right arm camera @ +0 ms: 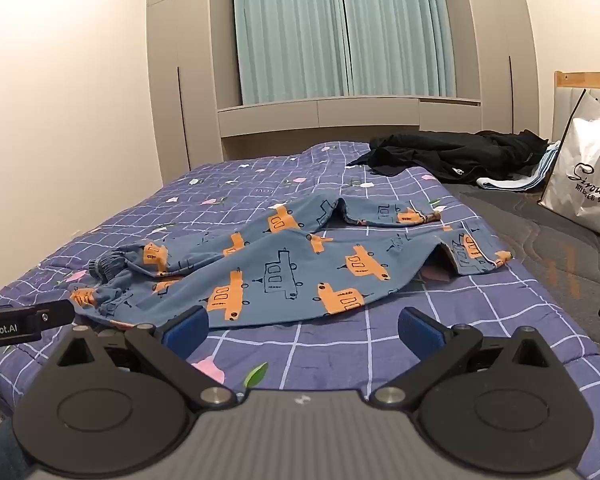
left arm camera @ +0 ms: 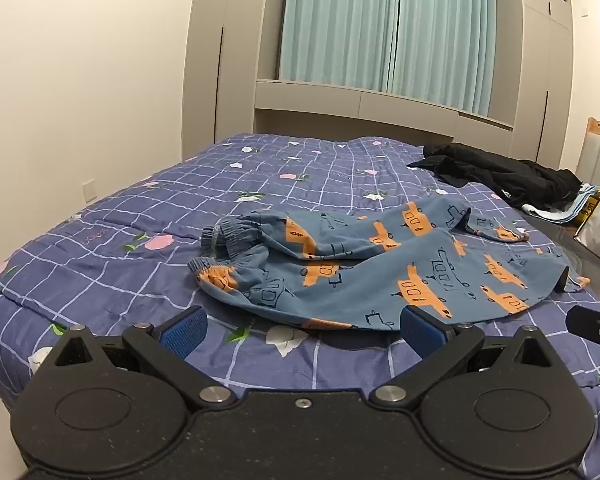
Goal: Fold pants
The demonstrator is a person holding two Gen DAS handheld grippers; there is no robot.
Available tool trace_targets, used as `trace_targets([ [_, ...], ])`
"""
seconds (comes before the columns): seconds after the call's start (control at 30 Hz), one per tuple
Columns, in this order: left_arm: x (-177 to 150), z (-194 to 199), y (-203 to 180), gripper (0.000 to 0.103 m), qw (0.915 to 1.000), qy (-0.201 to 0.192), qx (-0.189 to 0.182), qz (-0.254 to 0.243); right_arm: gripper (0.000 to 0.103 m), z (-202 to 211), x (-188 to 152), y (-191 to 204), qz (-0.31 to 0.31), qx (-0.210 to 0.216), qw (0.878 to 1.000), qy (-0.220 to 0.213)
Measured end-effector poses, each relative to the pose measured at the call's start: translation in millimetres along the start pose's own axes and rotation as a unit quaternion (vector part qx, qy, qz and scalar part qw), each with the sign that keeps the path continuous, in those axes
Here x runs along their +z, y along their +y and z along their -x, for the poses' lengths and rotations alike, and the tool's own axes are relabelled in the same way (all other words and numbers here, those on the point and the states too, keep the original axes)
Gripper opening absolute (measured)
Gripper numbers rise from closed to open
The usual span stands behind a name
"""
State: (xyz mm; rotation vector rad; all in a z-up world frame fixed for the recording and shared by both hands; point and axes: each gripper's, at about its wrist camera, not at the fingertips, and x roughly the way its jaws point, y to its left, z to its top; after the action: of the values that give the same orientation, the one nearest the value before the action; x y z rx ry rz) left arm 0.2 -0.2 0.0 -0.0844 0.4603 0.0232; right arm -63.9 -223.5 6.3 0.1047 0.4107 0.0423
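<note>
Blue pads of my left gripper stand spread wide over the quilt, gripping nothing; the right gripper is just as wide and empty. Ahead, the pants lie rumpled across the bed, legs crossed, cuffs to the left, waist to the right. I judge the step is the first reach: I should take cuff and waist edges low, pinching both layers, then pull the legs straight before folding.

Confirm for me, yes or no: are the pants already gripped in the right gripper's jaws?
No: the right gripper has its jaws spread wide over bare quilt, short of the pants.
</note>
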Motion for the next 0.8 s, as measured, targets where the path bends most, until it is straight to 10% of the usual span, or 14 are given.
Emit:
trace_targets([
  [0.8, -2, -1, -2, 0.102, 0.9998, 0.002, 0.004, -0.018, 0.103, -3, -1, -8, -0.015, -0.006, 1.000, 0.018],
])
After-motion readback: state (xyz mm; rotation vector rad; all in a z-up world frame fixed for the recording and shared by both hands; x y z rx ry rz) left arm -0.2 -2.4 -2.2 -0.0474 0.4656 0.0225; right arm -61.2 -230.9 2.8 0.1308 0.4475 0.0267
